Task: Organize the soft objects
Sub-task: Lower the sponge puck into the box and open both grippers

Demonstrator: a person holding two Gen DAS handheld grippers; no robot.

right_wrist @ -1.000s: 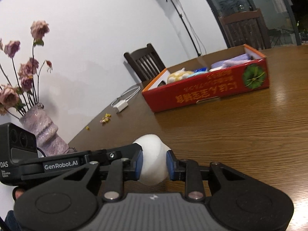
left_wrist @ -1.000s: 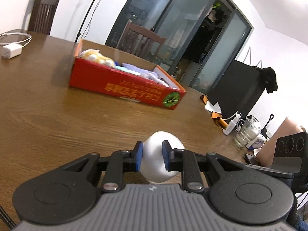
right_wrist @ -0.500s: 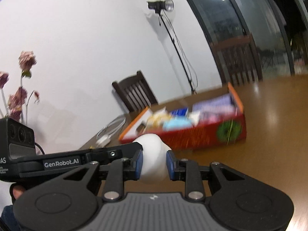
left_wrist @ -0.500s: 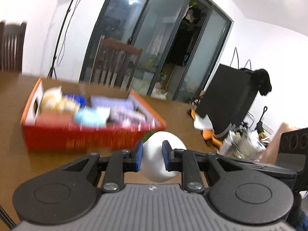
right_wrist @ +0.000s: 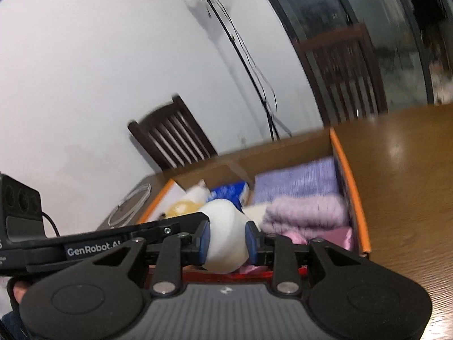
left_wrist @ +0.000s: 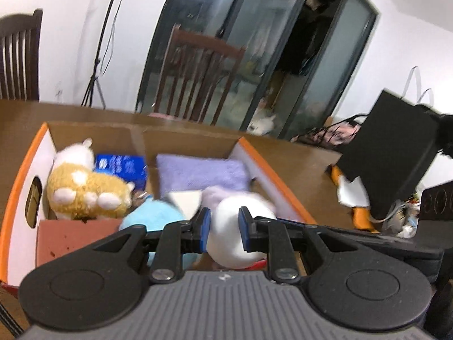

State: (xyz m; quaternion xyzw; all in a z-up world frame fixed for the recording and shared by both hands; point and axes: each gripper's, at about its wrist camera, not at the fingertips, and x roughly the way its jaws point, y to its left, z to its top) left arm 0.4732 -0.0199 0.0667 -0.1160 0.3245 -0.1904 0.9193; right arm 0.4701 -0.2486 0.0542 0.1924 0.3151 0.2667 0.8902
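Over the near edge of the red cardboard box (left_wrist: 17,187) I have both tools holding one white soft ball (left_wrist: 226,232) between them. My left hand-held gripper (left_wrist: 224,228) is clenched on it, blue pads (left_wrist: 204,228) pressing into its sides, and my right hand-held gripper (right_wrist: 227,239) grips the same ball (right_wrist: 225,240) from the other side; its jaws have just been easing open a little, yet the pads still sit against the ball. From the left wrist view the ball hangs above the box's right part, just over a folded lilac towel (left_wrist: 198,172) and some pale purple cloth. Further left in the box lie a tan and white plush toy (left_wrist: 85,192), a blue packet (left_wrist: 121,165) behind it and a light blue soft thing (left_wrist: 154,215) nearer to me. From the right wrist view I see the lilac towel (right_wrist: 297,181) at the back, a rolled mauve cloth (right_wrist: 305,212) in front of it and shiny pink fabric (right_wrist: 339,239) at the near right corner. The box stands on the brown wooden worktop (right_wrist: 402,198), with dark chairs (right_wrist: 170,141) beyond it
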